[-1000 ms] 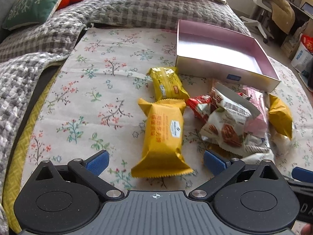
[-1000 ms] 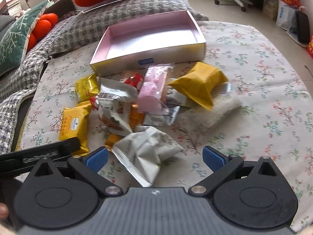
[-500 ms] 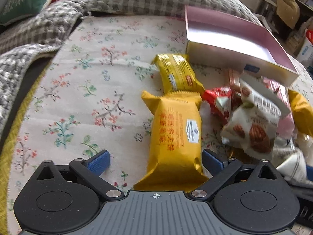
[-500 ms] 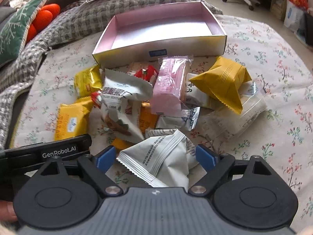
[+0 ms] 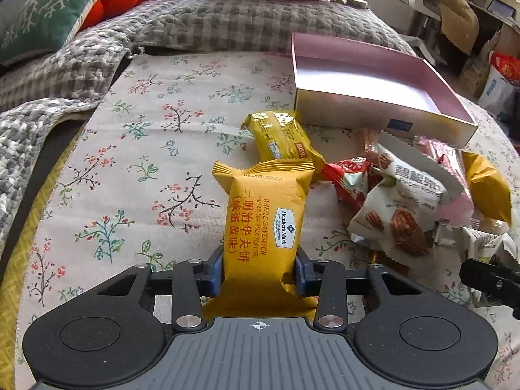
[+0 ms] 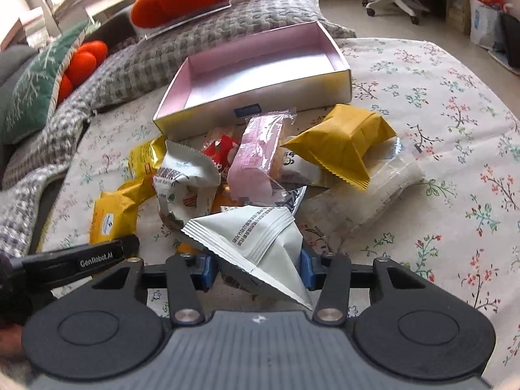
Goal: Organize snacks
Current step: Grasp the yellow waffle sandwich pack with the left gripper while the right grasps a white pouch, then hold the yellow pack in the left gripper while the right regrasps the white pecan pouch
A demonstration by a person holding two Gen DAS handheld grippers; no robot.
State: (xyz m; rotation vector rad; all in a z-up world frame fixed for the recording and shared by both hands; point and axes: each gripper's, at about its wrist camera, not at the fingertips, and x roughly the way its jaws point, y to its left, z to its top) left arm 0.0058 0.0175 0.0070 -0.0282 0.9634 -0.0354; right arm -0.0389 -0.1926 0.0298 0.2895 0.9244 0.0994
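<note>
My left gripper [image 5: 259, 276] just clenched the yellow waffle packet [image 5: 263, 227], my right gripper [image 6: 256, 269] the white packet [image 6: 256, 243]; floral cloth [image 5: 130, 169], pink box [image 5: 373, 110] at one o'clock, perhaps empty.

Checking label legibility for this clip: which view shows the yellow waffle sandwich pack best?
The left wrist view: the yellow waffle sandwich pack fills the centre, label readable, clamped in the left gripper. The right wrist view shows only part of it, at the left behind that gripper's arm, print illegible.
</note>
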